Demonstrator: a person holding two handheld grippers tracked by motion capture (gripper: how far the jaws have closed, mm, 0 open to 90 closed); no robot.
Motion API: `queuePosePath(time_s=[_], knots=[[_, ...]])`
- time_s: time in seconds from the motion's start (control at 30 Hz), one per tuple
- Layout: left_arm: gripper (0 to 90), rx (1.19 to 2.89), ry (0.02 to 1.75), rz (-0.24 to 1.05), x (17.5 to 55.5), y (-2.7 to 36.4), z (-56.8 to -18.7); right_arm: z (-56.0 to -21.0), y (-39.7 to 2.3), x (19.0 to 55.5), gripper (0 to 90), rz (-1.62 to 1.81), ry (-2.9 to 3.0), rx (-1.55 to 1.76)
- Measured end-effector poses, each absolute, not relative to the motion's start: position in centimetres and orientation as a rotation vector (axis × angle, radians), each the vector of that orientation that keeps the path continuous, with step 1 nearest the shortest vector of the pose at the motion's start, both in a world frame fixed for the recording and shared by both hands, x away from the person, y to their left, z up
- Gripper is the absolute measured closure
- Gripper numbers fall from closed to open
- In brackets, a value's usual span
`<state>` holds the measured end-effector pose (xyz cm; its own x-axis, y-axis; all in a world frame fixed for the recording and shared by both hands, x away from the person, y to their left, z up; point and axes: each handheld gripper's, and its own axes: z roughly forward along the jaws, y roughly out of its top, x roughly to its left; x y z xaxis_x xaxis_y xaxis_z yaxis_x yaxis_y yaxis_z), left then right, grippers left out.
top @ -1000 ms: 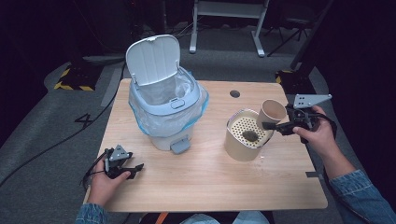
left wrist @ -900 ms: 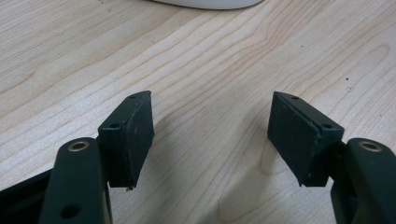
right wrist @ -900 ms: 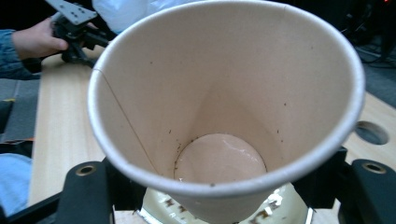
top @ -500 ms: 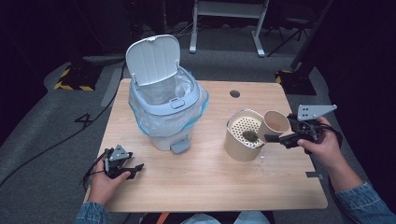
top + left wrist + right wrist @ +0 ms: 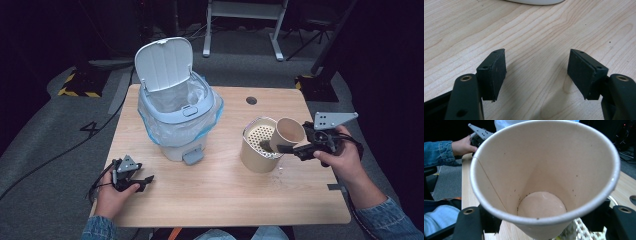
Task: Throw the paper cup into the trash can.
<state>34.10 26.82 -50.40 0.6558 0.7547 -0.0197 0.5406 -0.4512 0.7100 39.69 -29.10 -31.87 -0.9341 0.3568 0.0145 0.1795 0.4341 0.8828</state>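
Observation:
A tan paper cup [image 5: 289, 132] lies tilted on its side over a beige perforated container [image 5: 257, 152], with my right gripper [image 5: 291, 144] shut on it. In the right gripper view the cup [image 5: 544, 182] has only small dark specks inside, and its walls sit between my two jaws. A dark lump [image 5: 265, 145] lies on the container's perforated insert. My left gripper [image 5: 142, 180] rests on the table near the front left corner. Its jaws [image 5: 537, 72] stand open over bare wood.
A pale blue pedal bin [image 5: 177, 122] with a plastic liner stands on the left half of the wooden table [image 5: 225, 200], its lid [image 5: 164, 62] raised. A round cable hole [image 5: 251, 100] is near the far edge. Dark floor surrounds the table.
My right hand has drawn the cup a little toward the near side of the table, still over the container. The left hand has stayed put.

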Motion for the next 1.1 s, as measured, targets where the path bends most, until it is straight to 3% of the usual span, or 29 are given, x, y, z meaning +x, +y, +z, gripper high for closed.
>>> queuePosePath(time_s=[0.47,1.1], knots=[[31.8,2.167,0.997,0.39,34.1,26.8,-50.4,-28.2,-22.9,42.5,31.2,1.518,2.526,0.346],[32.0,2.169,0.996,0.395,34.1,26.9,-50.4,-26.3,-16.2,47.6,30.9,1.572,2.522,0.325]])
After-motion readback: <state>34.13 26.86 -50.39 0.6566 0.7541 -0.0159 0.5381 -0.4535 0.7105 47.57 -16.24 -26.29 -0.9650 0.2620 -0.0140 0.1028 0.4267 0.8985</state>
